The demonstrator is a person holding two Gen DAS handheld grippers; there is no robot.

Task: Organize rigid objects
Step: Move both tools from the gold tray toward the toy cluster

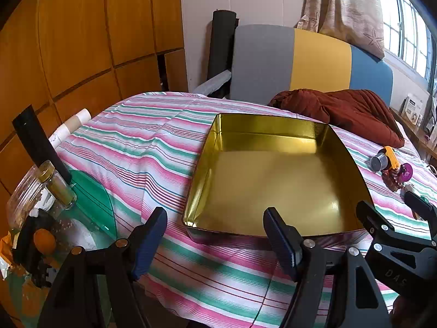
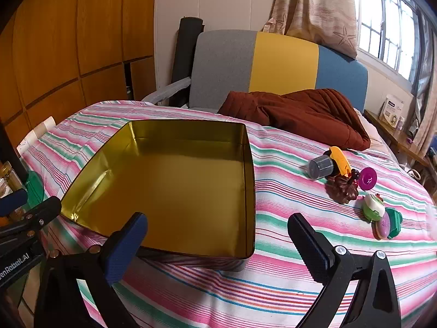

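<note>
Striped pink, green and white bedcover point(image 2: 314, 270) carries everything, and I place the rest by the gold tin point(image 2: 169, 191) lying open-side up on it. That tin is the biggest piece: a shallow square-cornered box, nothing inside, its sides running away from me toward the grey, yellow and blue headboard point(image 2: 273, 63). Behind the tin's far right corner a rust-brown quilted jacket point(image 2: 306, 114) lies crumpled.

Right of the tin, well apart from it, sits the small clutter. A grey cylinder point(image 2: 321, 167) lies on its side, flat end toward the tin, touching a yellow piece point(image 2: 340, 160) behind it. Just beyond are a dark brown moulded lump point(image 2: 342, 188), a magenta perforated disc point(image 2: 368, 178), a green-and-white round piece point(image 2: 373, 208) and a teal one point(image 2: 394, 222) with a pinkish thing against it; I cannot tell what those last are.

My right camera shows that whole cluster. My left one catches only the cylinder point(image 1: 378, 161), the yellow piece, the disc point(image 1: 406, 173) and the brown lump, but shows a green glass side table point(image 1: 90, 194) left of the tin, holding jars point(image 1: 56, 186).

My left gripper point(image 1: 215, 242) hangs before the tin's near edge, jaws spread wide, nothing between them. My right gripper point(image 2: 218, 242) straddles the tin's near right corner, equally wide and bare. Neither touches anything.
</note>
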